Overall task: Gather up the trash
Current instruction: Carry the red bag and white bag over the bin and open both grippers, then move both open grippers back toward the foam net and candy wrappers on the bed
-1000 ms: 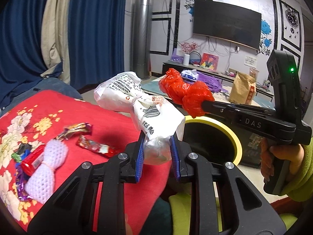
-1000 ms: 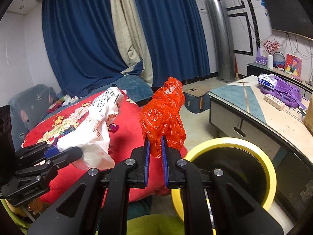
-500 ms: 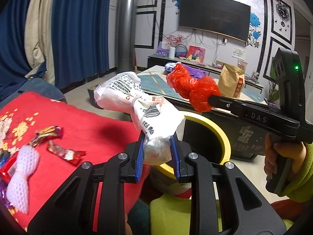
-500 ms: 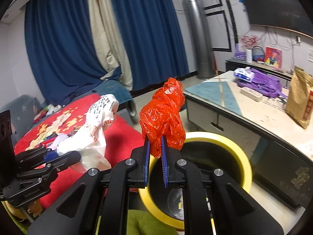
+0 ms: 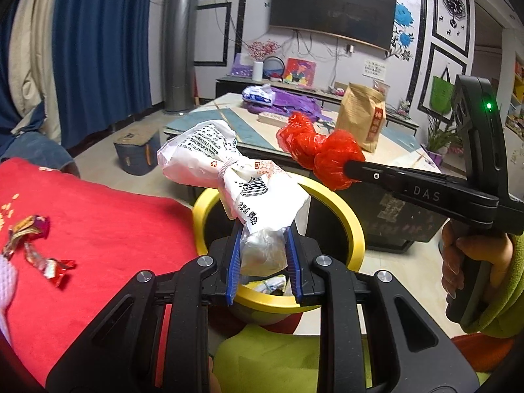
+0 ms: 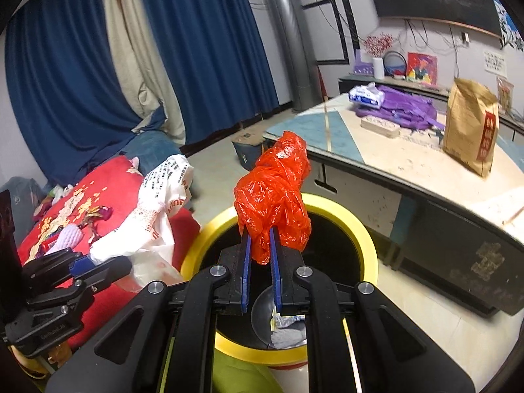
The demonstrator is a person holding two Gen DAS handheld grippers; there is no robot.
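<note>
My left gripper [image 5: 263, 255] is shut on a white printed plastic bag [image 5: 229, 177] and holds it over the near rim of a yellow-rimmed trash bin [image 5: 355, 229]. My right gripper [image 6: 260, 255] is shut on a crumpled red plastic bag [image 6: 275, 203] and holds it above the bin's opening [image 6: 366, 239]. Each gripper shows in the other's view: the right one [image 5: 352, 167] with the red bag [image 5: 319, 154], the left one [image 6: 108, 267] with the white bag [image 6: 160, 216]. Some trash lies at the bin's bottom.
A red flowered cloth [image 5: 98, 229] on the left carries candy wrappers [image 5: 36, 245] and a white foam net [image 6: 67, 234]. A low table [image 6: 409, 170] behind the bin holds a brown paper bag [image 6: 471, 131], purple cloth and tissues. A blue box [image 5: 137, 154] sits on the floor.
Both grippers have swung right, away from the red cloth, with their bags. The bin now lies directly under both bags, and its inside shows.
</note>
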